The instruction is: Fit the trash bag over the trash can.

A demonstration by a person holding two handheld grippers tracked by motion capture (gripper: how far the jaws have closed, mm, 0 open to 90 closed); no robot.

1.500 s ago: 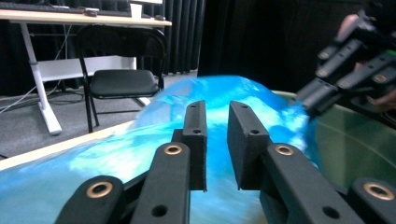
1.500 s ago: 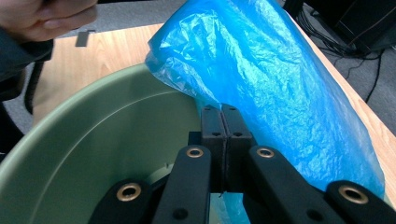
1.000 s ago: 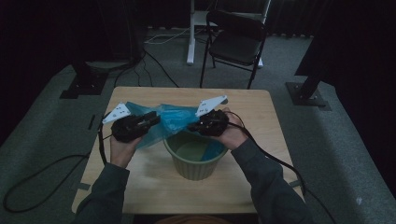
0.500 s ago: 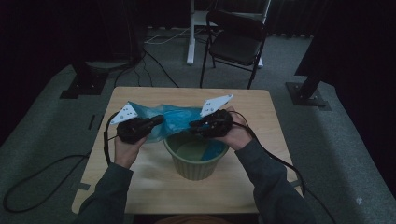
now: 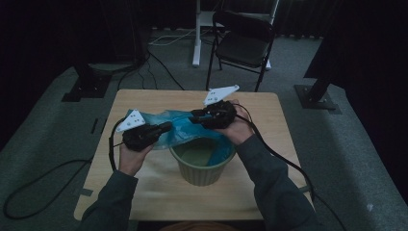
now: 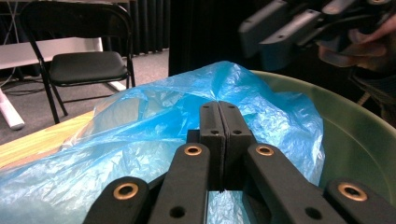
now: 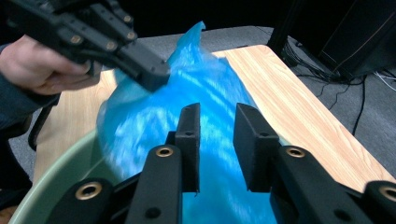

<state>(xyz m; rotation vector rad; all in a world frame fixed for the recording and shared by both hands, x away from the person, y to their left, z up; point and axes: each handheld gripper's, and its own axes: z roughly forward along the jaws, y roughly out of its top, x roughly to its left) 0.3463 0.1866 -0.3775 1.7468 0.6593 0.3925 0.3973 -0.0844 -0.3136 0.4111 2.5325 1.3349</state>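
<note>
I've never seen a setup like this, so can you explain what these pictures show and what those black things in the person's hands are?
A person sits at a wooden table holding a handheld gripper in each hand, each carrying its own camera. One picture looks down from above; the other two look along each gripper's black fingers. On the table stands a green bin with a blue plastic bag draped over its far rim. The left gripper is shut, apparently pinching the bag. The right gripper has just been opening; its fingers stand apart above the bag. A black folding chair stands behind the table.

Grey long sleeves (image 5: 269,178); black grippers with brass-ringed screw holes (image 6: 193,150), white three-cornered plates (image 5: 220,94) and trailing black cables (image 5: 284,156).
</note>
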